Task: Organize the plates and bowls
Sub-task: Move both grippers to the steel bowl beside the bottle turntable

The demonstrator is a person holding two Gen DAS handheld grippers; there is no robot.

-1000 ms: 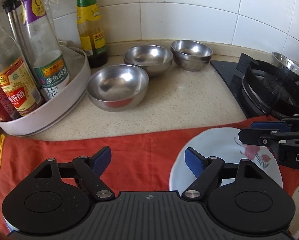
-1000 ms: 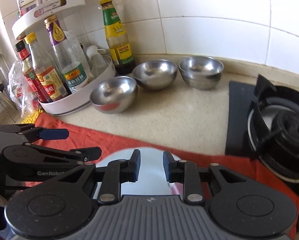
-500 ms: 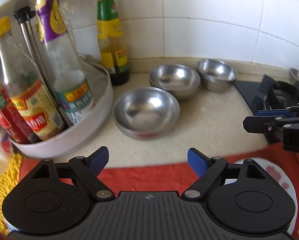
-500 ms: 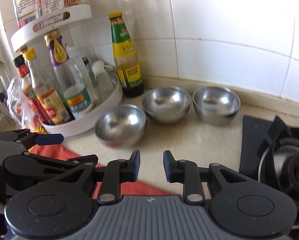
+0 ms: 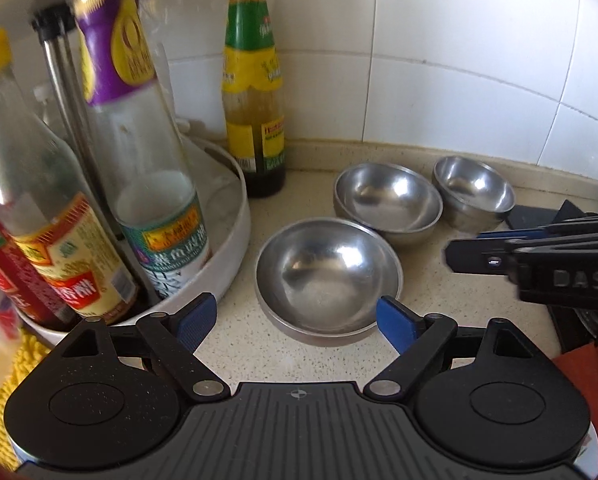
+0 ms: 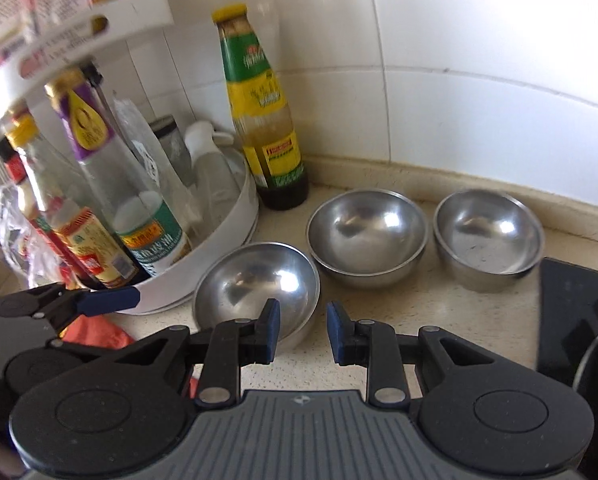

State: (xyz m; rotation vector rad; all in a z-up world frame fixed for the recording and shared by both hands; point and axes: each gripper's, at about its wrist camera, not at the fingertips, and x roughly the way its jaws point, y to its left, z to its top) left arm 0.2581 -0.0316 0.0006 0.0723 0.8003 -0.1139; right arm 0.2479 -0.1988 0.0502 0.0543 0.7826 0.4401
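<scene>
white tiles back a speckled counter. right claw, marked "das", is nearly closed, empty; left claw is wide open, empty. three shiny steel bowls sit beside a rack of blurred-label bottles.

"DAS" on right gripper; bottle labels unreadable.
</scene>
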